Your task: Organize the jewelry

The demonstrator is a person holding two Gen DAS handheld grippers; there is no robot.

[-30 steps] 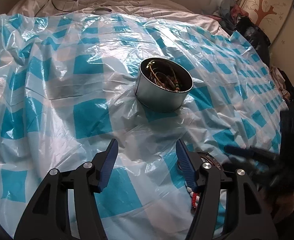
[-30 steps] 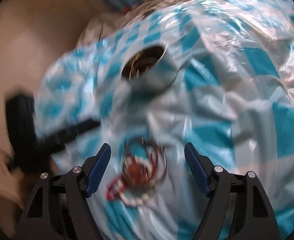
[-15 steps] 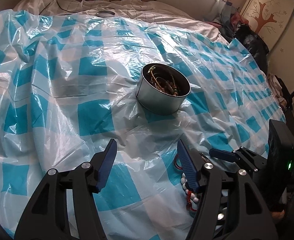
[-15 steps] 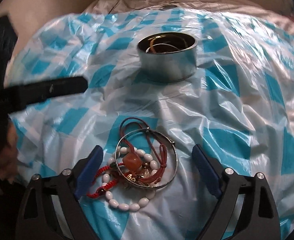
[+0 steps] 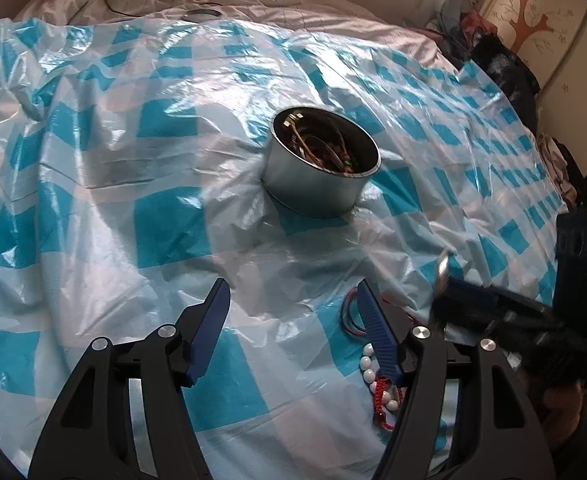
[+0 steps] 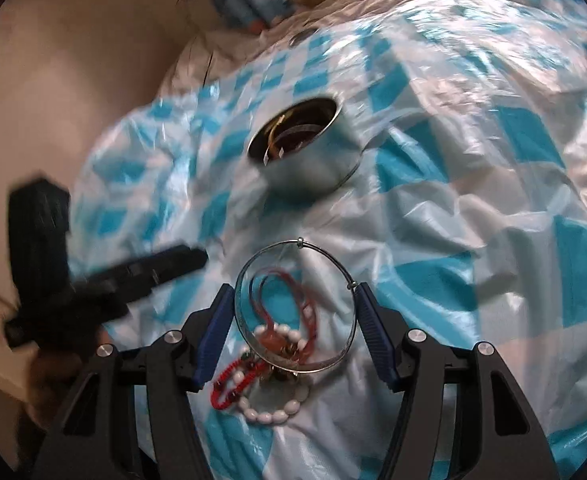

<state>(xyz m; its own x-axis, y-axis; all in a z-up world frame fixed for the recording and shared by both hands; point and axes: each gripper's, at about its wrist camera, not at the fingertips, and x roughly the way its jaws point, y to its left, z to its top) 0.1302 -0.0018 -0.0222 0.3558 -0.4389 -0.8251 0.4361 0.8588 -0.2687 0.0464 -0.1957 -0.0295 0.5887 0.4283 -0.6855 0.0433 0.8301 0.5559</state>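
Silver bangle [image 6: 293,304] sits clamped between the closing pads of the right hand-held gripper [image 6: 293,332], while the left hand-held gripper [image 5: 293,328] opens, empty.

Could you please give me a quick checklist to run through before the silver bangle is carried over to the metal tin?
1. Silver bangle between the right gripper fingers: ok, jaws closing on it.
2. Bangle lifted off the pile: ok.
3. Red cord free of the bangle: cannot tell.
4. Metal tin upright, mouth open: ok.
5. Left gripper empty, jaws opening, off to the side: ok.
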